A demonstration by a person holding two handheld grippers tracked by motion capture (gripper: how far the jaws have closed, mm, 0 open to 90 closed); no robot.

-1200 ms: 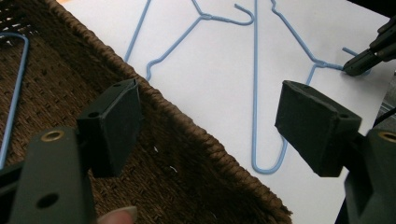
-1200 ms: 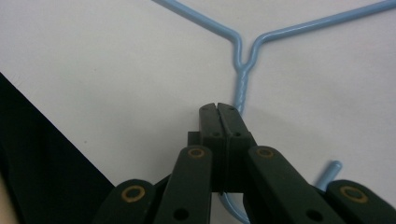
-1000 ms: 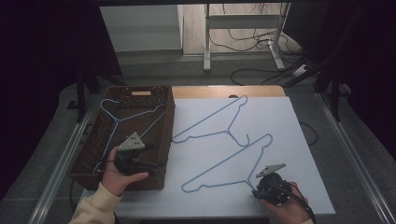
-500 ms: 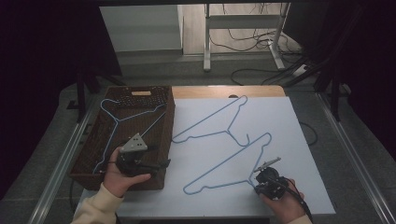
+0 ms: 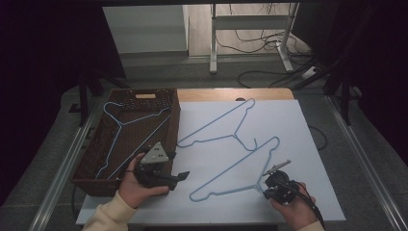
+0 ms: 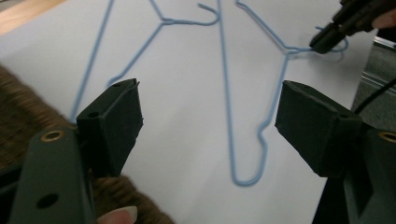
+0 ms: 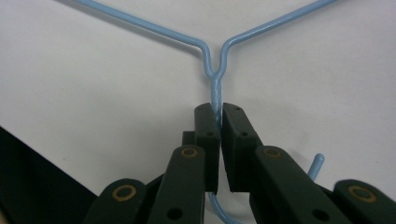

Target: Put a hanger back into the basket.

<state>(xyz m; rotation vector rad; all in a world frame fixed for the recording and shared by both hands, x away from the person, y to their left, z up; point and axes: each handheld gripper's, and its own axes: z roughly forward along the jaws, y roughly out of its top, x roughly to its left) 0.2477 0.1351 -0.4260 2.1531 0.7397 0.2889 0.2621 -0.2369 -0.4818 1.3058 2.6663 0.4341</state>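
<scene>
Landmark: the brown basket (image 5: 91, 168) at the left side of the white table (image 5: 308, 134).
Near hanger: a thin blue wire hanger (image 5: 231, 171) lying flat on the table, to the right of the basket and closest to the person.
Far hanger: a second blue one (image 5: 216, 127), just right of the basket, further from the person.
Hanger in basket: a third blue one (image 5: 120, 127), lying inside the basket.
Right gripper: the right gripper (image 7: 219, 123) is far to the right of the basket. Its jaws are squeezed tight on the twisted neck of the near hanger, just under the hook.
Left gripper: the left gripper (image 6: 210, 121) is at the basket's near right corner. Its jaws are wide apart and hold nothing.
How it will handle: I think the wire is very light, thin and smooth, so it could slip or swing. It looks stiff but a bit bendy.
Where to hold: the twisted neck seems best, because it is thicker and sits in the middle.
</scene>
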